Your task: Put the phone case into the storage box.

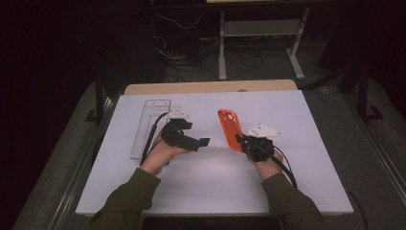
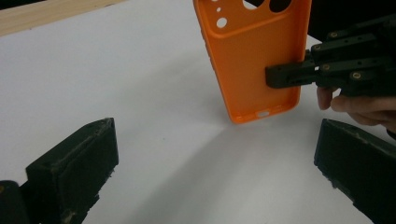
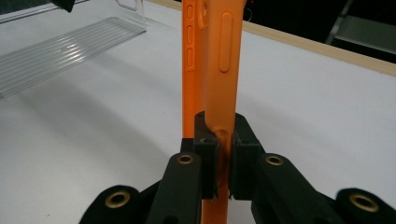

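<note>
Right gripper (image 1: 242, 142): we clench one side wall of the orange phone case (image 1: 230, 128), held on edge mid-desk.
Left gripper (image 1: 203, 142): released, jaws wide, aimed at the case.
Risk: we judge the thin wall could buckle or slip if pushed.

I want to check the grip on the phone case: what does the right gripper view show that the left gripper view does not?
Right gripper view alone: the right claw pinching one side wall of the orange phone case edge-on, and a clear plastic tray behind.
Left gripper view alone: the case's inner face with camera holes, the open left claw, and fingers of the other hand.
Both: the case, the right claw and the white table.
</note>
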{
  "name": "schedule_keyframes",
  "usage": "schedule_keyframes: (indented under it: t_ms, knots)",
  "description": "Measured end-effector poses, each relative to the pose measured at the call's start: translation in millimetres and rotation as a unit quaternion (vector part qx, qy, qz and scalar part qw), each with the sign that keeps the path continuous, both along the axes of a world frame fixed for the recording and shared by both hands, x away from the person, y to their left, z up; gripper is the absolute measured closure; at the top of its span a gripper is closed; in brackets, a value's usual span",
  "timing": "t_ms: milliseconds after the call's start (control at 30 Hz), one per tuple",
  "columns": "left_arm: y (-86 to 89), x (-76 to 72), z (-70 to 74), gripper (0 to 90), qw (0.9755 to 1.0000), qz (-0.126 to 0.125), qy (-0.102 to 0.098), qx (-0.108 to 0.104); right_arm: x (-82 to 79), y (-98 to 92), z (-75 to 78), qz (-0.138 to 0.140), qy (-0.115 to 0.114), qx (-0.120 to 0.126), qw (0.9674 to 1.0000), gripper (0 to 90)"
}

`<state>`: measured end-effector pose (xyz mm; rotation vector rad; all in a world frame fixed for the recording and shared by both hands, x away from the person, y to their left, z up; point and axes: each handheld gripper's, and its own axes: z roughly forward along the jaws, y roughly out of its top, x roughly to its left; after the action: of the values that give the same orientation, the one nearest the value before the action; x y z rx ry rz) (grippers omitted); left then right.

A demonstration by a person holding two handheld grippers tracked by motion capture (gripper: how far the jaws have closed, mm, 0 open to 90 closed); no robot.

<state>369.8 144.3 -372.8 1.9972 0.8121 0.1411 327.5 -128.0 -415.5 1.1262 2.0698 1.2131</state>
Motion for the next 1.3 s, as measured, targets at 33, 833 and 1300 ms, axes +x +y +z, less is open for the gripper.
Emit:
schedule_keyframes:
  t_ms: [33, 833, 1300]
  knots:
    - [-0.6, 0.4, 0.4, 0.0, 1.0, 0.0, -0.001, -0.002, 0.0, 0.5, -0.3, 0.001, -0.002, 0.0, 1.0, 82.6]
    - [-23.1, 5.3, 3.2, 0.0, 0.9993, 0.003, -0.004, -0.038, -2.5, 10.1, 1.5, -0.004, 0.0, 0.015, 0.9999, 82.5]
    - [-27.5, 9.2, -1.9, 0.0, 0.9992, 0.0, -0.01, -0.038, -3.2, 26.3, 1.2, -0.003, 0.003, 0.027, 0.9996, 82.5]
